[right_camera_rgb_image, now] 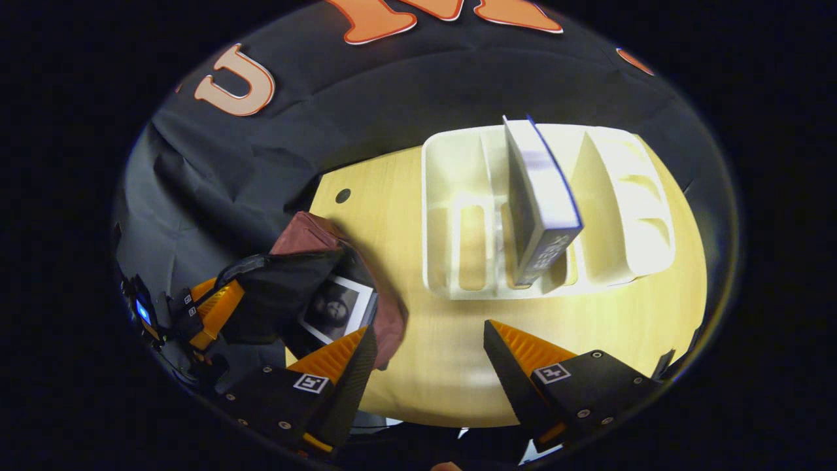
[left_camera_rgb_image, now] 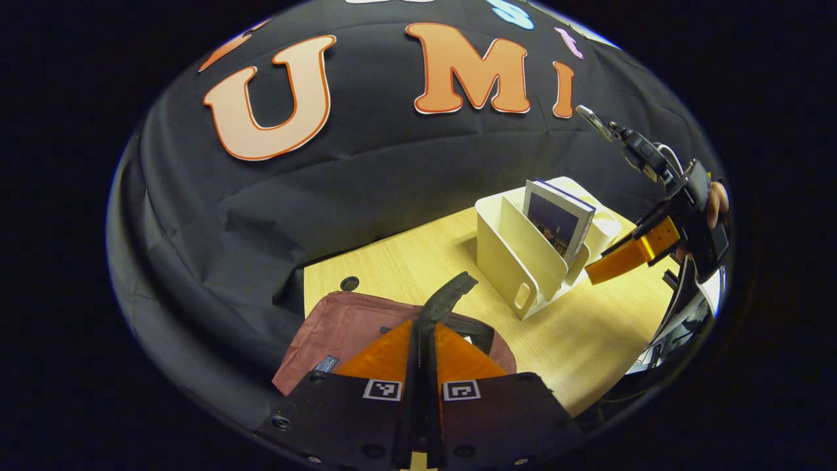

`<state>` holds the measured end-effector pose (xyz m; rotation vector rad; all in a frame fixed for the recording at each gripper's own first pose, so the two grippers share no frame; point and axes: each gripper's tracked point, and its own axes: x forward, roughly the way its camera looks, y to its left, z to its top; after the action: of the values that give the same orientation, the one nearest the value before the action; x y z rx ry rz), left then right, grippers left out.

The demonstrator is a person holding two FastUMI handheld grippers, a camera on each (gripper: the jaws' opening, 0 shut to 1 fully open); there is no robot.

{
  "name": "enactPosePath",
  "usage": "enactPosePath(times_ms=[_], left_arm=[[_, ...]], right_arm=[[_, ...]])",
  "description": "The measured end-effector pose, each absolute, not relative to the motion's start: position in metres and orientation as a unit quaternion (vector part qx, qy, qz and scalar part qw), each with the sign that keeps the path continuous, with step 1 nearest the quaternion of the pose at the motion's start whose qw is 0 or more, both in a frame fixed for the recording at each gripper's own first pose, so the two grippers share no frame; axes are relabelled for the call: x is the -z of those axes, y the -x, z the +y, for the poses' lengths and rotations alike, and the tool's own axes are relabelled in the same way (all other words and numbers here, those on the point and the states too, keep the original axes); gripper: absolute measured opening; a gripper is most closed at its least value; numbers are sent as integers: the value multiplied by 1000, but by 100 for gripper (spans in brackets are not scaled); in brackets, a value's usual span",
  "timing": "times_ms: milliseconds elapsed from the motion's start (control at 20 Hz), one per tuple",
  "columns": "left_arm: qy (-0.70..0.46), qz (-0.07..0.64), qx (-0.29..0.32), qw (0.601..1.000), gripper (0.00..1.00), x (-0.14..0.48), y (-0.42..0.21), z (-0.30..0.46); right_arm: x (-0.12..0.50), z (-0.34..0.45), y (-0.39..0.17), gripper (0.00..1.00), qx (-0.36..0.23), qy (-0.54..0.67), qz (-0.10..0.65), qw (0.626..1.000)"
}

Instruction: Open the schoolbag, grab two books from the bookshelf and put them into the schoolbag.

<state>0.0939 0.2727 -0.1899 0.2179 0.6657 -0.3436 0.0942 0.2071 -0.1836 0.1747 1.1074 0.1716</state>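
Observation:
The maroon schoolbag (left_camera_rgb_image: 340,324) lies at the table's near left corner. My left gripper (left_camera_rgb_image: 422,330) is shut on its black strap (left_camera_rgb_image: 451,294) and holds it up. In the right gripper view the left gripper (right_camera_rgb_image: 219,301) keeps the schoolbag (right_camera_rgb_image: 307,239) open, and a book with a white-bordered cover (right_camera_rgb_image: 337,311) lies inside. A second book (right_camera_rgb_image: 539,196) stands upright in the white bookshelf (right_camera_rgb_image: 451,163). My right gripper (right_camera_rgb_image: 428,333) hovers open over the table in front of the bookshelf, holding nothing. The left gripper view shows the right gripper (left_camera_rgb_image: 624,256) beside the bookshelf (left_camera_rgb_image: 510,255) and its book (left_camera_rgb_image: 556,222).
The wooden table (right_camera_rgb_image: 418,366) has a dark cable hole (right_camera_rgb_image: 342,195) near its back left corner. Black cloth wall hangs close behind the table. A hand (left_camera_rgb_image: 717,204) holds the right gripper at the far right.

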Motion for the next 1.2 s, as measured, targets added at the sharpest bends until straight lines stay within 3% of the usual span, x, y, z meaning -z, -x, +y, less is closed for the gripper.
enactPosePath(times_ms=[600,1200], left_arm=[[-92,336,164,923,8,206,-101,272],[-84,354,149,919,8,219,-108,277]], right_arm=[[135,125,-170,98,-40,29,526,849],[192,116,-224,98,-26,60,586,808]])
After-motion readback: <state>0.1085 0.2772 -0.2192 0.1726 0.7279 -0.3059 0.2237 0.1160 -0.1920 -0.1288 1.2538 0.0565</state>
